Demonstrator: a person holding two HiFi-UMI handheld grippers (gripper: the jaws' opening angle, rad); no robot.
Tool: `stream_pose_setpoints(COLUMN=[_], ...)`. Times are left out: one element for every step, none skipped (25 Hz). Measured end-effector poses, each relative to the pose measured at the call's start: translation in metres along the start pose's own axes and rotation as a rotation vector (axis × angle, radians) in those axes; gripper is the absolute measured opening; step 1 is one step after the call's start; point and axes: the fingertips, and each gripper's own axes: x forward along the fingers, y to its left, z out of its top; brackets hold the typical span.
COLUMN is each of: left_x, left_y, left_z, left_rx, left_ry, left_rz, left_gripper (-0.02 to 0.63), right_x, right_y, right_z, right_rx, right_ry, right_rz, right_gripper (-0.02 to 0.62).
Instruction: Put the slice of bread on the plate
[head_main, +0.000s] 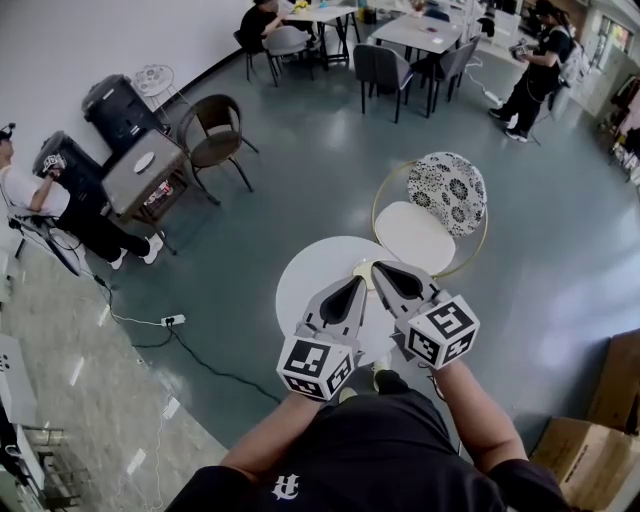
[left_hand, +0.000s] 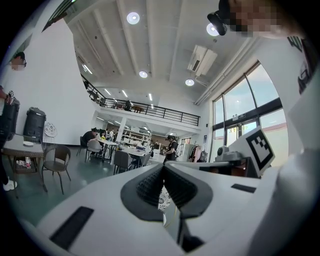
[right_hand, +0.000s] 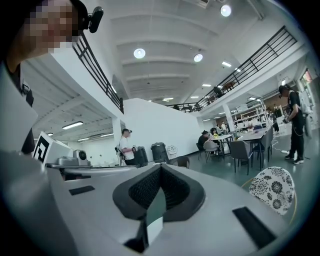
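Holding my two grippers side by side over the round white counter, I can see very little of the task's things. Between the tips of the left gripper and the right gripper, the head view shows only a small pale yellowish patch lying on the counter. It may be the slice of bread, the plate, or one lying on the other; the grippers cover most of it and I cannot tell which. So this scene fits the bread lying beside the plate as well as the bread already lying on it.

I judge that a slice of bread is light, soft and easy to crush or tear, and its surface gives crumbs. The best place to take hold is at one edge, on the firmer crust, with a gentle closing so the slice does not fold or break.

Both pairs of jaws are together. In each gripper view the dark ribbed pads meet at the front with nothing between them; they hold nothing and touch nothing. Past the counter stands a chair with a patterned cushion.
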Motion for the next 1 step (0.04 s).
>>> stream_pose_setpoints(left_x=[-0.0005], left_y=[0.0006], left_z=[0.0009], left_rx=[-0.001], left_ry=[-0.002], left_rz=[0.001], left_gripper=[0.008], right_x=[0.0005], right_y=[0.0006], right_z=[0.0007], right_rx=[-0.002], right_ry=[0.001], right_rz=[0.000], right_gripper=[0.006])
